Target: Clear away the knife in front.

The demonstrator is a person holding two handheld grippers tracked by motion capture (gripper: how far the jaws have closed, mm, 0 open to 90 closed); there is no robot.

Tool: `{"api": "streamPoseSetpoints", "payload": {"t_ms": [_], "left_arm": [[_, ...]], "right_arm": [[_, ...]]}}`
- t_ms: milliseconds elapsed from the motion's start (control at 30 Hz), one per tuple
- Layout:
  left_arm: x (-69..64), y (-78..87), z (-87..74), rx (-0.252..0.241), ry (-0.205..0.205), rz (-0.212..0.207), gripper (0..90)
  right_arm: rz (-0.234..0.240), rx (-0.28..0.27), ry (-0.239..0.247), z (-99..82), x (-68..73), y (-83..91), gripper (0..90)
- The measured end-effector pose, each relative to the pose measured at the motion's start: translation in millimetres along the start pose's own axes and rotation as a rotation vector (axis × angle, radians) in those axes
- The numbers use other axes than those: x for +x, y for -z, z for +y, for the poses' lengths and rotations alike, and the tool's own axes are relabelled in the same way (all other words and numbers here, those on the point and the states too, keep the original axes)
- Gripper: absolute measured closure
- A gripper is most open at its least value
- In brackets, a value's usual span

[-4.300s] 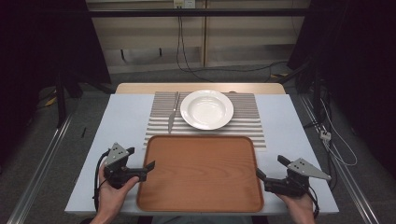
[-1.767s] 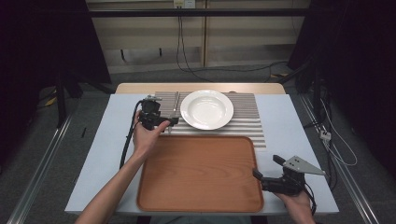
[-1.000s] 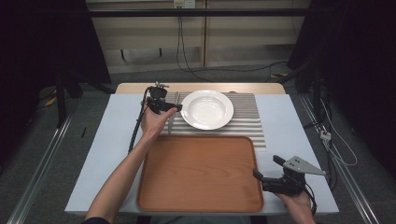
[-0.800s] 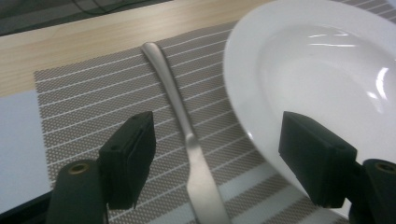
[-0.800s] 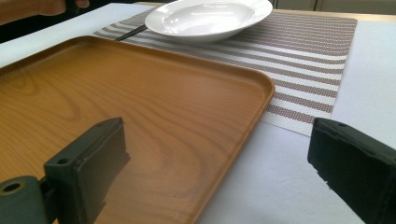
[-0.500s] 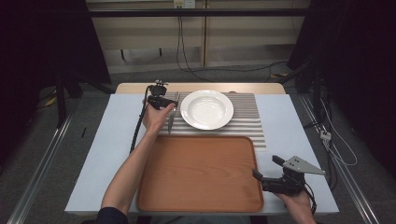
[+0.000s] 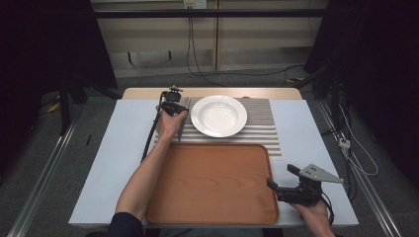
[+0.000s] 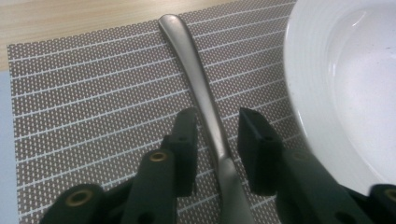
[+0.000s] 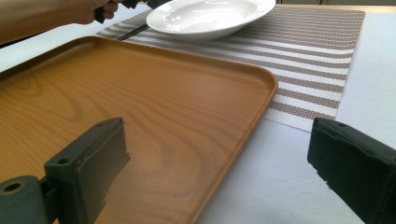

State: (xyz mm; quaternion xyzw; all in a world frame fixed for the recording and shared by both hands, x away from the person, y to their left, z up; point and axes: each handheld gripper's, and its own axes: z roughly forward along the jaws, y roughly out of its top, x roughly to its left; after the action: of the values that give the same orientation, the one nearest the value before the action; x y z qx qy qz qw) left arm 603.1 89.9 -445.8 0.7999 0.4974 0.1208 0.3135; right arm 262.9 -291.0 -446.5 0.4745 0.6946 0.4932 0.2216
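Tray near on the table, with the placemat just beyond its far edge; plate on the mat's middle and a piece of cutlery lying on the mat just left of the plate, handle end toward the far edge. Left gripper at the far left of the mat, one jaw either side of the cutlery handle, small gaps between. Right gripper near and right, just beside the tray's right corner, well apart from plate and cutlery.

White plate, wooden tray, striped placemat
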Motion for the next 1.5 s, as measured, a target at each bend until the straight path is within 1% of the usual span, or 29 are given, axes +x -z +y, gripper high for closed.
{"api": "streamPoseSetpoints", "payload": {"t_ms": [33,133,167,300,500,533,633,700,767,800,867,900,933,967,1000,1033,1067,1100,1133,1167,1200,1233,1267,1300,1400,1433,1500], "left_arm": [[-0.3,-1.0,-0.2,0.004,0.000,-0.001,74.3],[-0.5,-1.9,-0.3,0.010,-0.001,-0.007,75.6],[-1.3,-2.3,-0.6,0.010,-0.005,-0.001,76.5],[-5.2,-3.6,-0.8,0.009,-0.034,0.025,75.7],[-4.9,-3.2,1.4,0.027,-0.046,0.022,77.4],[-4.9,-2.8,2.9,0.040,-0.061,0.021,78.0],[-1.8,-1.3,3.0,0.050,-0.071,0.008,79.9],[0.7,0.6,2.6,0.061,-0.090,0.008,80.0],[3.8,3.3,1.5,0.075,-0.102,-0.002,79.9],[5.5,5.4,0.9,0.089,-0.109,-0.013,79.9],[6.9,9.5,-1.2,0.108,-0.118,0.007,79.9],[8.3,11.4,-2.2,0.117,-0.123,0.007,79.9],[8.3,11.4,-2.2,0.117,-0.123,0.007,79.9],[11.6,14.7,-5.7,0.119,-0.101,-0.011,79.9],[11.6,14.7,-5.7,0.119,-0.101,-0.011,79.9],[15.2,16.3,-8.5,0.114,-0.084,-0.035,79.7],[15.2,16.3,-8.5,0.114,-0.084,-0.035,79.5],[15.4,16.1,-8.8,0.109,-0.080,-0.032,78.6],[14.8,15.6,-8.4,0.109,-0.086,-0.019,73.5],[13.2,14.9,-7.6,0.110,-0.092,0.011,69.1],[11.3,13.8,-6.3,0.098,-0.106,0.016,69.2],[11.3,13.8,-6.3,0.098,-0.106,0.016,70.5],[10.1,12.9,-5.4,0.106,-0.118,0.015,70.9],[8.5,11.6,-5.2,0.103,-0.122,0.026,70.9],[9.3,10.3,-4.5,0.096,-0.109,0.010,73.5],[10.7,9.6,-4.0,0.093,-0.110,0.000,76.0],[11.5,9.3,-3.8,0.094,-0.106,-0.006,77.2]], "right_arm": [[0.000,0.000,-0.001,0.0,-0.1,-0.1,4.7],[0.001,0.000,0.001,0.0,0.8,1.1,4.7],[0.000,-0.001,0.003,-0.1,0.9,1.7,4.7],[-0.005,-0.004,0.001,-0.4,0.6,3.0,4.7],[-0.005,-0.003,0.002,-0.6,0.7,3.6,4.7],[-0.005,-0.003,0.002,-0.6,0.7,3.6,4.7],[-0.007,-0.002,0.002,-0.9,0.0,3.6,4.7],[-0.007,-0.002,0.002,-0.8,0.0,3.5,4.8],[-0.007,-0.001,0.002,-0.7,0.5,3.5,4.8],[-0.008,-0.001,0.002,-0.7,0.8,3.4,4.9],[-0.008,-0.001,0.005,-0.7,1.0,3.5,4.9],[-0.009,-0.001,0.005,-0.7,1.1,3.7,5.0],[-0.010,-0.002,0.005,-0.8,1.2,3.9,5.1],[-0.010,-0.002,0.004,-0.9,1.3,4.2,5.1],[-0.014,-0.001,0.002,-0.9,1.3,4.4,5.0],[-0.016,-0.001,0.002,-0.9,1.1,4.5,5.0],[-0.015,-0.001,0.001,-0.9,1.3,4.5,5.1],[-0.015,0.000,0.003,-0.9,1.7,4.5,5.3],[-0.012,-0.001,0.005,-0.9,2.1,4.6,5.6],[-0.010,0.001,0.007,-0.9,2.7,4.8,5.8],[-0.007,-0.001,0.010,-0.9,3.3,5.0,6.0],[-0.006,-0.002,0.012,-1.0,3.8,5.3,6.2],[-0.006,-0.001,0.014,-1.0,4.0,5.7,6.1],[-0.008,-0.001,0.012,-1.2,4.0,6.1,6.1],[-0.011,-0.001,0.004,-1.3,2.8,6.5,6.1],[-0.011,0.000,0.005,-1.3,2.2,6.2,6.1],[-0.008,0.000,0.004,-1.2,2.2,5.4,6.1]]}}
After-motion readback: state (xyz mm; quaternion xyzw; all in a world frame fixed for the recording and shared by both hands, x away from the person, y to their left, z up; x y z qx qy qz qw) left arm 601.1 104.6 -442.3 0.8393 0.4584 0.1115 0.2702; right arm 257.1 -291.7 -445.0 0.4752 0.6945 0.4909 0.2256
